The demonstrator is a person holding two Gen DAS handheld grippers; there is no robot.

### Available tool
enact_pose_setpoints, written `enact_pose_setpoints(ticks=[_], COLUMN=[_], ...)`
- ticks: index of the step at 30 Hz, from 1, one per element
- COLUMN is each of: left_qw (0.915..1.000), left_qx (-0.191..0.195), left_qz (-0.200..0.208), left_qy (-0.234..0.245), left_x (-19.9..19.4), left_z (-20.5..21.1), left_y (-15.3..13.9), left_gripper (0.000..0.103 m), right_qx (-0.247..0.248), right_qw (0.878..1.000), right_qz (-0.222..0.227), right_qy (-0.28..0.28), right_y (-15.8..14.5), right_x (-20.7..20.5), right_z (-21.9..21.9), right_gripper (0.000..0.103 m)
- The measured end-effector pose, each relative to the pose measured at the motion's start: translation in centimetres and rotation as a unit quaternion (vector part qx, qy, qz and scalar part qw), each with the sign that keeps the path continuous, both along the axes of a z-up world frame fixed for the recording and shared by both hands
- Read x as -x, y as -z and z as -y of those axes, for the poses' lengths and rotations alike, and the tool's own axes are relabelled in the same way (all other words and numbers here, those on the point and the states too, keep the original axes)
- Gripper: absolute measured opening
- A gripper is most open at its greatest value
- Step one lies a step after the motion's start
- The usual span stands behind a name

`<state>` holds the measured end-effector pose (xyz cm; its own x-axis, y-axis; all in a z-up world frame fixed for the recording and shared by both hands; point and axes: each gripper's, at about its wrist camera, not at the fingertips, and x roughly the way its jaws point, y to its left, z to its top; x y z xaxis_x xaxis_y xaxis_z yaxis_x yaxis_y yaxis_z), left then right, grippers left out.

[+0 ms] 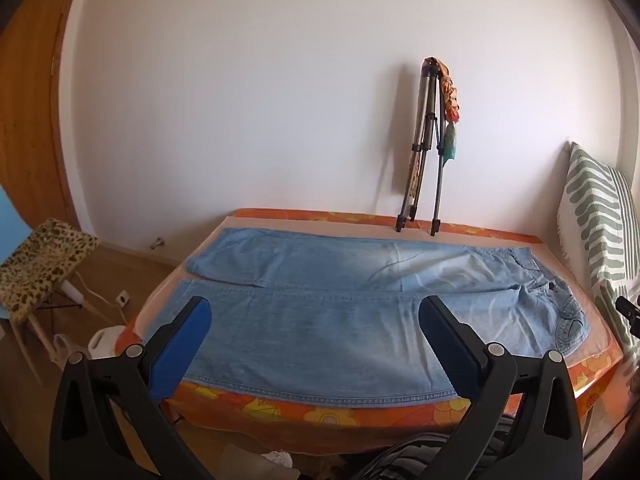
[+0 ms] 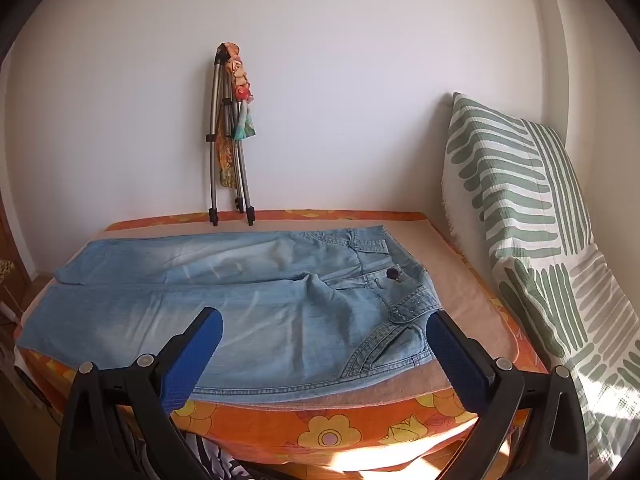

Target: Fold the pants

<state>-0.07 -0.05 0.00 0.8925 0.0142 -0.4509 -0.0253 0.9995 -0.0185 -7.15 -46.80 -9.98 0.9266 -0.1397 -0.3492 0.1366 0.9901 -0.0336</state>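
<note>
A: Where are the pants?

B: Flat and unfolded on the bed, just ahead of both tongs. The legs run off to the left and the waistband lies to the right, one leg nearer, the other behind it toward the wall.

A: And the left tongs?

B: Spread as wide as they go, nothing between them. They hang above the near leg, not touching the denim.

A: The right tongs?

B: Just as wide, also empty. Their right finger is by the front pocket at the waistband, the left one over the thigh.

A: Anything else nearby?

B: A folded tripod leans on the wall beyond the pants, left of the right tongs, and a green-striped cushion stands to their right.
</note>
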Motion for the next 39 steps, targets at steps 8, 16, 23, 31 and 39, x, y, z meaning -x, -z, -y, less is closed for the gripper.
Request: enact_pose_setpoints(ticks=[8, 16, 23, 31, 39], left_qw=[0.9998, 0.9998, 0.9999, 0.9999, 0.9999], left_qx=[0.016, 0.012, 0.010, 0.007, 0.006], left_qz=[-0.006, -0.009, -0.005, -0.001, 0.001], left_qy=[-0.007, -0.012, -0.011, -0.010, -0.009], left_x=[-0.1, -0.2, -0.1, 0.0, 0.1], left_z=[-0.2, -0.2, -0.3, -0.2, -0.2], left_y=[0.4, 0.7, 0.6, 0.2, 0.0], left_gripper=[0.103, 0.103, 0.103, 0.103, 0.103], right_qx=[0.006, -0.003, -0.008, -0.003, 0.000], right_qw=[1.000, 1.000, 1.000, 1.000, 1.000], right_qz=[0.001, 0.002, -0.001, 0.002, 0.002], right_qy=[0.010, 0.003, -0.002, -0.002, -0.004], right_y=[0.0, -0.2, -0.2, -0.3, -0.3], right_x=[-0.1, -0.1, -0.5, -0.3, -0.2], right_z=[-0.1, -0.2, 0.0, -0.3, -0.5], right_gripper=[0.103, 0.103, 0.103, 0.103, 0.103])
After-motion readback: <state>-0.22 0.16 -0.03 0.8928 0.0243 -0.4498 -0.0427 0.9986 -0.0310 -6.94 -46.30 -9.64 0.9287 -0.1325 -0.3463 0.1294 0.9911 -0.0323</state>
